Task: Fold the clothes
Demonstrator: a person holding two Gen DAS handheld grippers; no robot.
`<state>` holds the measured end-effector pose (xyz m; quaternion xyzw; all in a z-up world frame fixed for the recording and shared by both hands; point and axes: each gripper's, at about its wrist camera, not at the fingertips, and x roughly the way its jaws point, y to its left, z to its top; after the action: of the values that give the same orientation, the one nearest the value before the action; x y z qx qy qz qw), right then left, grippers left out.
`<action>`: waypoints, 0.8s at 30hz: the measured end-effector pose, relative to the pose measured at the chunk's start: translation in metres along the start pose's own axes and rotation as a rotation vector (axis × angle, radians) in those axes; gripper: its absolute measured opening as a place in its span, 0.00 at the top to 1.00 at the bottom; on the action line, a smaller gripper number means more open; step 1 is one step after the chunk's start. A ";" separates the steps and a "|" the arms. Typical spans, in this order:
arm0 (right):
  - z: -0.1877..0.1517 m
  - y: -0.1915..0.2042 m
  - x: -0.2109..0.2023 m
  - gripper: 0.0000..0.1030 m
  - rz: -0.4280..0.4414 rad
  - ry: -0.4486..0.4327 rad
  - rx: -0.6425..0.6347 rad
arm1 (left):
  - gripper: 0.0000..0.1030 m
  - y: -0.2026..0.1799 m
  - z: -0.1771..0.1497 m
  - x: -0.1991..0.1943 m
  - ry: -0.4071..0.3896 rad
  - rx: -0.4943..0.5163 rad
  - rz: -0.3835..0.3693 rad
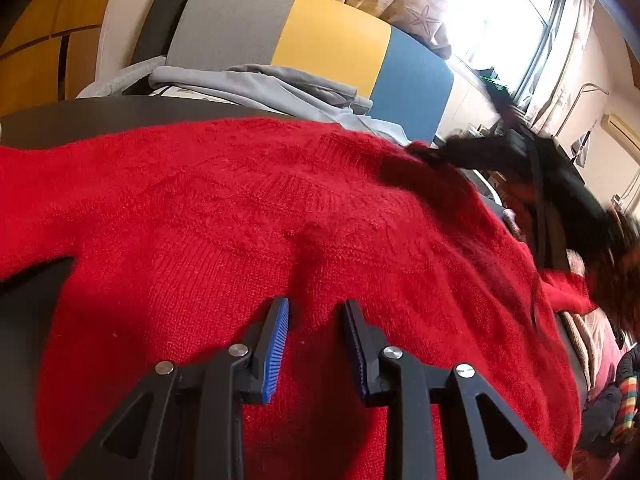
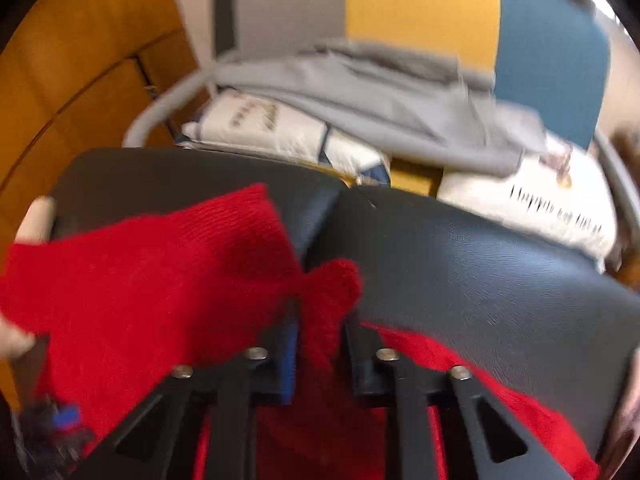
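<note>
In the left wrist view, the left gripper (image 1: 316,320) hovered with jaws apart over the fuzzy red knit sweater (image 1: 248,216), which lay spread on the dark counter (image 1: 28,320). In the right wrist view, the right gripper (image 2: 322,334) had its jaws clenched on a sweater (image 2: 132,280) fold above the smooth leathery counter (image 2: 500,280); for a neat fold, I think it should carry this soft part across slowly and lay it flat.

Your left wrist view looks low and close across the red sweater (image 1: 248,216), your right wrist view sits tight above its bunched knit (image 2: 132,280), both facing the tricolour chair back (image 1: 320,40) beyond the surface's far edge.
</note>
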<state>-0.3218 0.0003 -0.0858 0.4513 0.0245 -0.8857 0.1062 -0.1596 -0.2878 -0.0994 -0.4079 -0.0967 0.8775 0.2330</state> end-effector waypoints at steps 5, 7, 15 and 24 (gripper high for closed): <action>-0.073 0.032 -0.028 0.86 -0.077 -0.196 -0.146 | 0.73 0.003 0.001 -0.002 0.006 -0.018 -0.016; -0.087 0.038 -0.019 0.86 -0.111 -0.183 -0.177 | 0.73 0.003 0.007 -0.002 0.025 -0.022 -0.029; -0.090 0.050 -0.013 0.86 -0.193 -0.185 -0.230 | 0.53 -0.014 0.137 0.034 -0.091 0.159 -0.084; -0.094 0.047 -0.014 0.86 -0.200 -0.209 -0.221 | 0.50 -0.028 0.199 0.173 0.286 0.317 -0.016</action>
<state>-0.2291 -0.0306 -0.1278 0.3378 0.1554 -0.9257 0.0687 -0.3987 -0.1746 -0.0762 -0.4856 0.0733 0.8130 0.3128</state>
